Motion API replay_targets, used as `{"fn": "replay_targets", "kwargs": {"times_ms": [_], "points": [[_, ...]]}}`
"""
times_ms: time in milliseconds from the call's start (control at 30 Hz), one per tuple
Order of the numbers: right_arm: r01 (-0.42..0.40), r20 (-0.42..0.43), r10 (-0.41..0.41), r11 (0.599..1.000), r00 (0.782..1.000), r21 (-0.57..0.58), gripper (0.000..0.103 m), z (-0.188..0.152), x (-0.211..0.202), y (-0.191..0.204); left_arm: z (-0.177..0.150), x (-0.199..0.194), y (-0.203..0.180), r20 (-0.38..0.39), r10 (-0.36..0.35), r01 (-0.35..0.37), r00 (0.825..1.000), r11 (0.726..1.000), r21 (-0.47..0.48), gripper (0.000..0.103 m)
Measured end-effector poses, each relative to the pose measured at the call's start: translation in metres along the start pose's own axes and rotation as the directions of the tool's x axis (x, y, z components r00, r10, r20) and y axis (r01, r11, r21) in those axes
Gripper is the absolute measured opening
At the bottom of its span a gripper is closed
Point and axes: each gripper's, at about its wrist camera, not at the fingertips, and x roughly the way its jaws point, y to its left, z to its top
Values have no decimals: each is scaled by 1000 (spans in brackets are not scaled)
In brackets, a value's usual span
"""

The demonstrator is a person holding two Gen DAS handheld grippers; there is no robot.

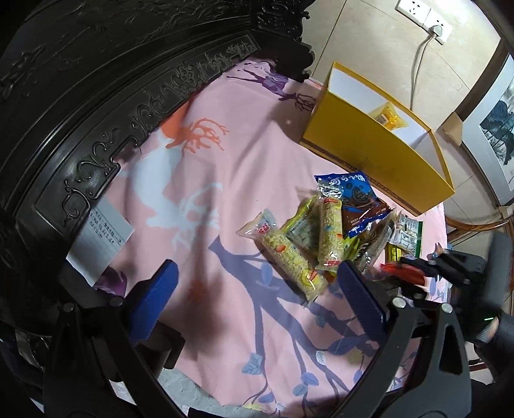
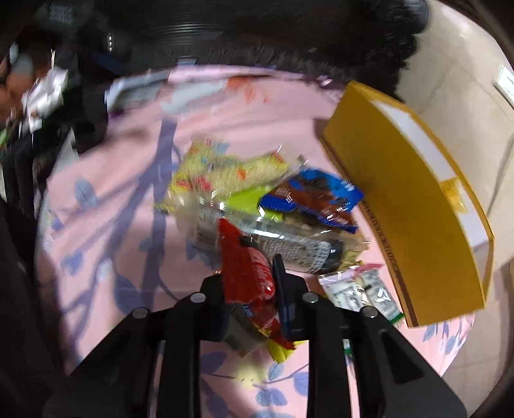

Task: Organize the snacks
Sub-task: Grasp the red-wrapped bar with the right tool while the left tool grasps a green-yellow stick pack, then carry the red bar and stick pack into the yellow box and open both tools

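Observation:
A pile of snack packets [image 1: 327, 238] lies on the pink patterned cloth [image 1: 225, 154]: yellow-green rice bars [image 1: 292, 260], a blue and brown cookie pack [image 1: 356, 199]. My left gripper [image 1: 260, 289] is open and empty, just short of the pile. My right gripper [image 2: 253, 289] is shut on a red snack packet [image 2: 247, 273], held a little above the cloth beside the pile [image 2: 257, 199]; it also shows in the left wrist view [image 1: 408, 270]. A yellow box [image 1: 376, 154] stands open behind the pile with a yellow packet [image 1: 388, 117] inside; it also shows in the right wrist view [image 2: 414, 205].
A dark carved wooden headboard [image 1: 128, 83] borders the cloth on the left. A white note paper [image 1: 99, 238] lies by it. A small white and green packet [image 2: 363, 292] lies near the box. A wall socket with a cable [image 1: 427, 19] is behind the box.

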Motion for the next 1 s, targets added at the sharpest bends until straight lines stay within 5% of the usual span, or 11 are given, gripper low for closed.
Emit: {"fn": "replay_targets", "kwargs": {"times_ms": [133, 267, 333, 433, 667, 833, 1000], "points": [[-56, 80, 33, 952, 996, 300, 23, -10, -32, -25, 4, 19, -16, -15, -21, 22, 1000, 999, 38, 101], [-122, 158, 40, 824, 987, 553, 24, -27, -48, -44, 16, 59, -44, -63, -40, 46, 997, 995, 94, 97], [-124, 175, 23, 798, 984, 590, 23, -29, -52, -44, 20, 78, -58, -97, -31, 43, 995, 991, 128, 72], [-120, 182, 10, 787, 983, 606, 24, -30, -57, -41, 24, 107, -73, -156, -19, 45, 988, 985, 165, 50], [-128, 200, -1, 764, 980, 632, 24, -35, -67, -42, 22, 135, -94, -232, -30, 77, 972, 978, 194, 46], [-128, 198, -6, 747, 980, 652, 24, -37, -64, -46, 23, 138, -96, -218, -19, 68, 976, 974, 218, 30], [-130, 200, -10, 731, 980, 670, 24, -38, -62, -48, 26, 140, -96, -212, -35, 82, 977, 973, 215, 29]]}}
